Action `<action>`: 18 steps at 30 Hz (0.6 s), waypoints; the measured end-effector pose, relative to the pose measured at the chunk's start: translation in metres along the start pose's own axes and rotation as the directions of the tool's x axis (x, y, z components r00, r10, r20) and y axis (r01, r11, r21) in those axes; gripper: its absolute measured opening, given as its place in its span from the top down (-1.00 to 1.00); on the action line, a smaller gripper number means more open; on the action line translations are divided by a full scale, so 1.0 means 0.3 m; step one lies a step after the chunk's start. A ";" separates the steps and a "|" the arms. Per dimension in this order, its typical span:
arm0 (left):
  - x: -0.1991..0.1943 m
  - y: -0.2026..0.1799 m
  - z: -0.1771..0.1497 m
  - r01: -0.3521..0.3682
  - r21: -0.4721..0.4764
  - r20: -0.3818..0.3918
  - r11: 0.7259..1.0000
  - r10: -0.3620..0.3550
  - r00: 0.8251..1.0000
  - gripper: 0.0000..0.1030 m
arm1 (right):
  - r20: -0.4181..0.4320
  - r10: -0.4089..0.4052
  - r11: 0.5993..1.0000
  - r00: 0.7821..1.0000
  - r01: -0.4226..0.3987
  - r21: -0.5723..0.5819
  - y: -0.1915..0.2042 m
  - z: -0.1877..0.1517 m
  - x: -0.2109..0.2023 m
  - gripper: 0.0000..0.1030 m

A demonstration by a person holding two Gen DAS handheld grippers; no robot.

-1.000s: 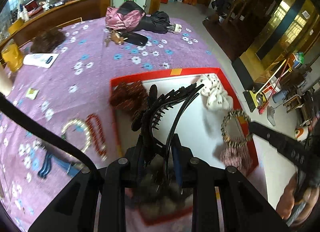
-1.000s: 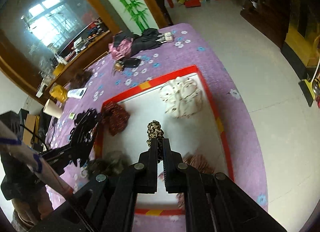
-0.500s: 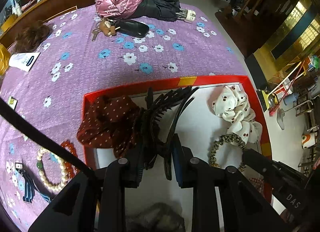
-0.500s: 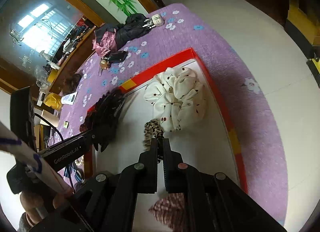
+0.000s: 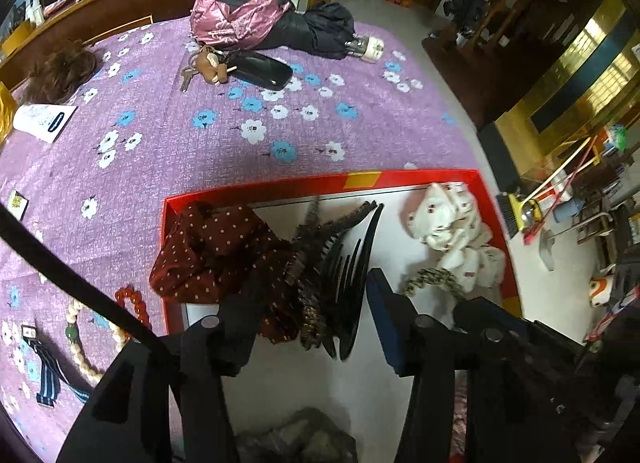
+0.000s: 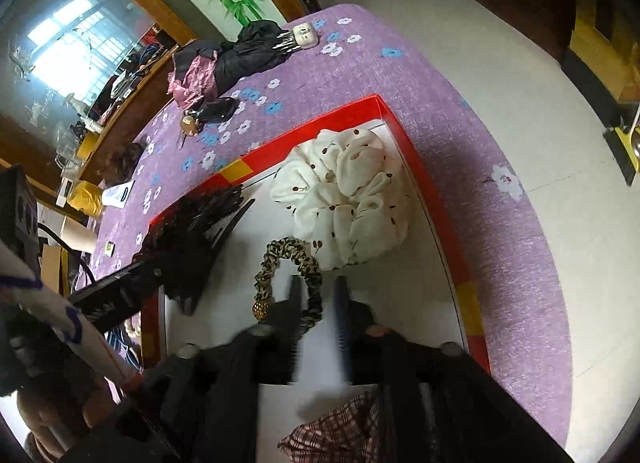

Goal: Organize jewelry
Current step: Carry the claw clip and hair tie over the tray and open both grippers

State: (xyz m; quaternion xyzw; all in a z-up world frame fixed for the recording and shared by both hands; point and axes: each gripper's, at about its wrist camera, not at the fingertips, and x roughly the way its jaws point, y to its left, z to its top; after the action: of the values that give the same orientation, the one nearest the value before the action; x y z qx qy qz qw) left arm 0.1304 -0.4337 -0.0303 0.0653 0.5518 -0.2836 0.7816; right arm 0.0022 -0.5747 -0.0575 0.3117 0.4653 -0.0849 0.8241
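A red-rimmed white tray (image 5: pixel 256 193) (image 6: pixel 424 179) lies on the purple floral cloth. In it are a maroon dotted scrunchie (image 5: pixel 216 255), a black hair comb (image 5: pixel 344 283) (image 6: pixel 192 239), a cream dotted scrunchie (image 5: pixel 452 231) (image 6: pixel 348 199) and a leopard hair tie (image 6: pixel 288 275) (image 5: pixel 432 279). My left gripper (image 5: pixel 312 303) is open, its jaws either side of the comb, which rests on the tray. My right gripper (image 6: pixel 316 295) is open; the leopard tie lies at its left finger, on the tray.
Red and white bead bracelets (image 5: pixel 132 303) and a striped band (image 5: pixel 48 375) lie left of the tray. A plaid scrunchie (image 6: pixel 340 435) and a grey fluffy piece (image 5: pixel 304 439) sit at the tray's near end. A folded umbrella (image 5: pixel 320 29), keys and glasses case (image 5: pixel 260 71) lie farther back.
Both grippers have opened. The left has let go of the black comb and the right has let go of the leopard tie; both pieces now lie in the tray.
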 end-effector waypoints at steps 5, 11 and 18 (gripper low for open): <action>-0.111 0.023 -0.033 0.055 -0.041 0.022 0.998 -0.055 0.998 0.04 | 0.017 -0.002 0.999 1.000 0.003 -0.046 0.029 -0.036 -0.061 0.38; -0.273 0.119 -0.160 0.086 -0.130 0.051 0.988 -0.080 0.995 0.04 | 0.031 -0.010 0.996 0.999 0.013 -0.090 0.059 -0.120 -0.141 0.25; -0.411 0.301 -0.368 -0.039 -0.217 0.082 0.975 0.058 0.995 0.04 | 0.036 -0.003 0.996 0.999 0.006 -0.085 0.103 -0.229 -0.210 0.24</action>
State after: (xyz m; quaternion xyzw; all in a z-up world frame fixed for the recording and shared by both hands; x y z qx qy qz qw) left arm 0.0574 -0.2669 0.0194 -0.0187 0.5426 -0.2056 0.8142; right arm -0.0684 -0.5191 -0.0181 0.2738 0.4542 -0.0726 0.8447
